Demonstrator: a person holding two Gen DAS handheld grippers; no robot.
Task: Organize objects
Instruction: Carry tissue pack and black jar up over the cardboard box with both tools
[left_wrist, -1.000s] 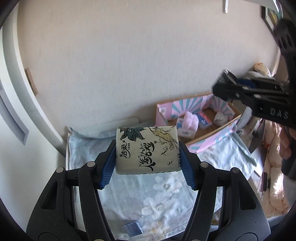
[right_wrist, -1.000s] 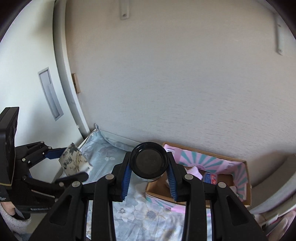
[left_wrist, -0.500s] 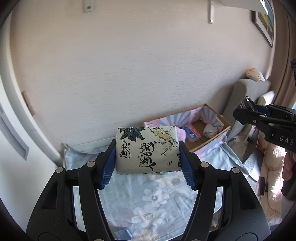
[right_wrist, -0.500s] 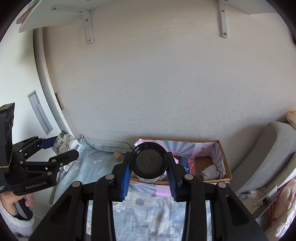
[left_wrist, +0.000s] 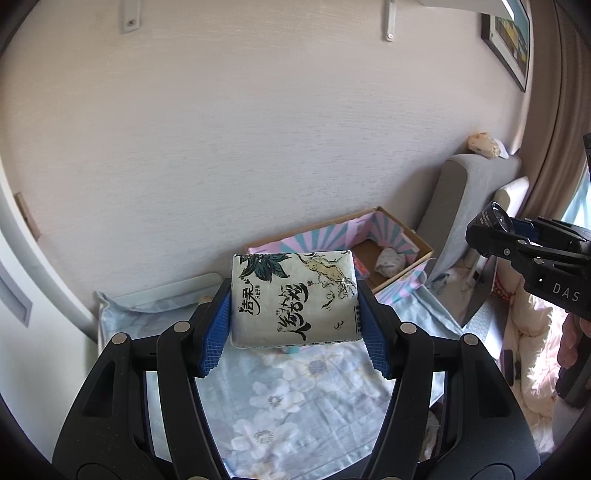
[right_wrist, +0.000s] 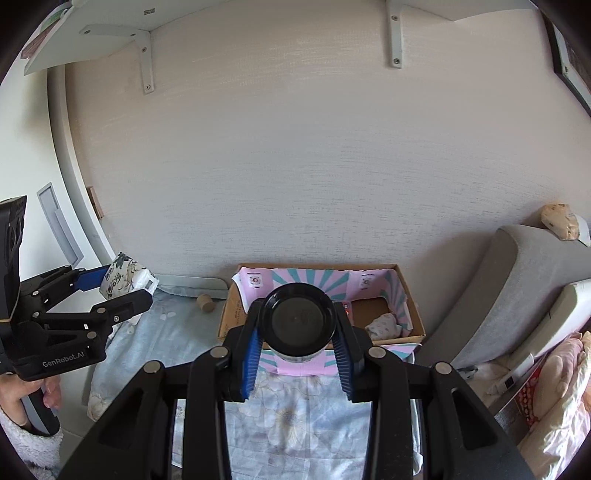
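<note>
1. The left gripper (left_wrist: 295, 314) has its blue pads clamped on both sides of a tissue pack (left_wrist: 293, 299), white with dark leaves and black brush lettering, held at the centre of the left wrist frame.
2. The right gripper (right_wrist: 297, 345) is closed around a black-lidded jar (right_wrist: 297, 321); the round lid faces the camera at the centre of the right wrist frame.
3. Behind both held things stands an open cardboard box (right_wrist: 415, 317), lined in pink with teal rays, against the pale wall (right_wrist: 295, 166).
4. Inside the box, toward its right end, lies a small crumpled white cloth (right_wrist: 384, 326).
5. A floral blue sheet (left_wrist: 280, 398) fills the lower middle of both frames beneath the jaws.
6. Left of the box, a small cork (right_wrist: 205, 303) rests on the sheet near the wall.
7. At the far left of the right wrist view a hand (right_wrist: 22, 398) grips the left gripper's handle.
8. A grey cushion (right_wrist: 491, 295) leans at the right.
</note>
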